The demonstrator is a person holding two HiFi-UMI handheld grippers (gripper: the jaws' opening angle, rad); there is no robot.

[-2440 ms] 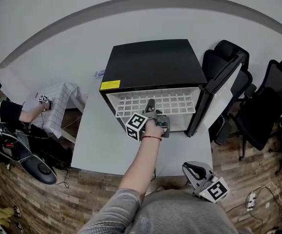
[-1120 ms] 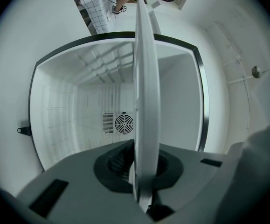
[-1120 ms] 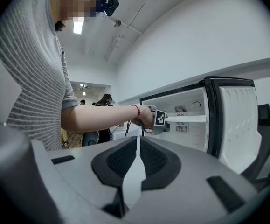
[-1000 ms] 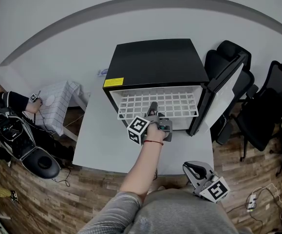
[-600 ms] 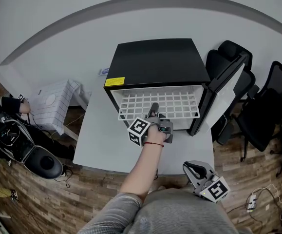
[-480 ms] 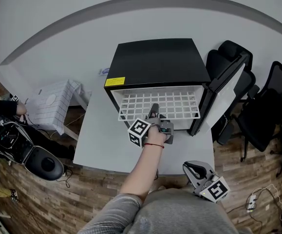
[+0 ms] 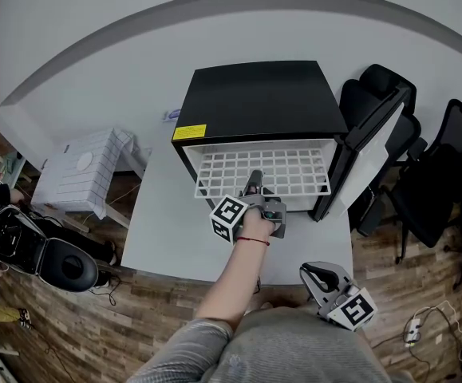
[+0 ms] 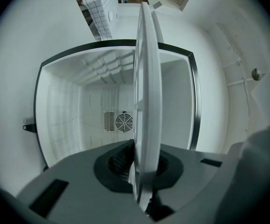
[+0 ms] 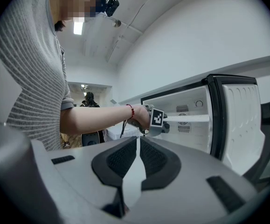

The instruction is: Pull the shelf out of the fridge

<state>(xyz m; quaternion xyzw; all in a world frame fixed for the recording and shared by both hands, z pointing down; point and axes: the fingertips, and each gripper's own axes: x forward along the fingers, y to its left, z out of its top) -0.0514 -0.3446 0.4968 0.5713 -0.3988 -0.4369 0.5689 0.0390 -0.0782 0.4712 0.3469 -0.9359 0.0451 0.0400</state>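
Note:
A black mini fridge [image 7: 254, 102] stands open on the white table [image 7: 167, 230]. Its white wire shelf [image 7: 282, 170] sticks partway out of the opening. My left gripper [image 7: 252, 183] is shut on the middle of the shelf's front edge. In the left gripper view the shelf [image 8: 146, 78] runs edge-on as a white band between the jaws of the left gripper [image 8: 141, 171], with the fridge's white interior [image 8: 79, 115] behind. My right gripper [image 7: 317, 275] hangs low by my body, shut and holding nothing. Its pads [image 9: 125, 160] meet in the right gripper view.
The fridge door [image 7: 366, 154] swings open to the right. Black office chairs [image 7: 446, 166] stand beyond it. A small stand with a checked cloth [image 7: 83, 170] is left of the table, and dark gear [image 7: 63, 270] lies on the wooden floor. A person stands in the background [image 9: 89, 99].
The shelf has slid a little further out of the fridge with my left gripper on it. The person at the far left has moved almost out of view.

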